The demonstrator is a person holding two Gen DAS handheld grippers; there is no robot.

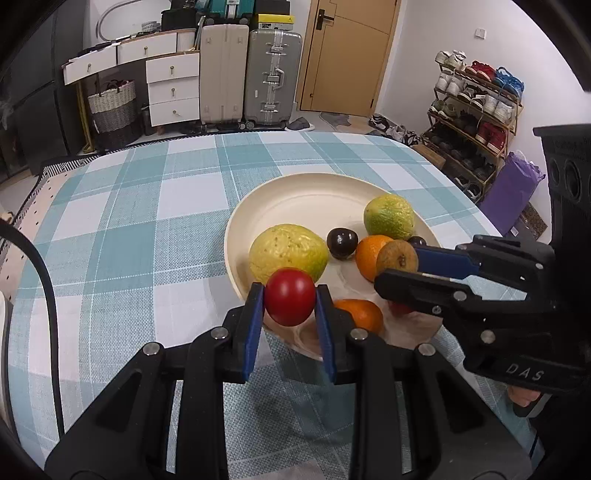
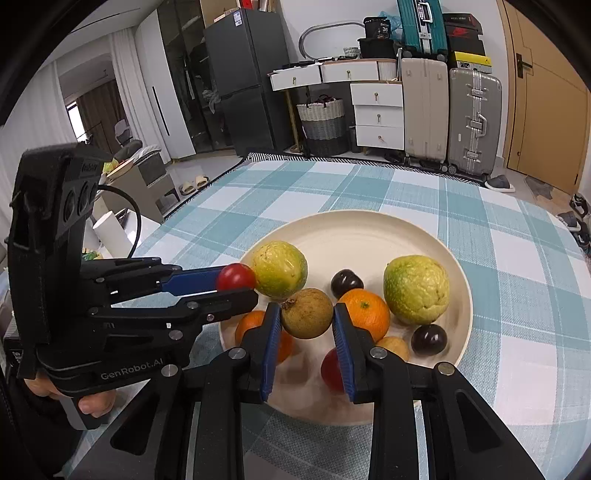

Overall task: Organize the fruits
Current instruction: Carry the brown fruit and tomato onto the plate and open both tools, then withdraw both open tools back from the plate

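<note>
Smooth round tomato (image 1: 290, 301), rough brown fruit (image 2: 306, 313)

Legible markings. The left gripper (image 2: 236, 286) body carries "GenRobot.AI" in pale letters along its lower black housing, seen from the right wrist view. The right gripper (image 1: 397, 264) shows the raised letters "DAS" on its black housing in the left wrist view. A black container (image 2: 378, 26) atop the white drawer unit (image 2: 376, 110) bears the number "36".
</note>
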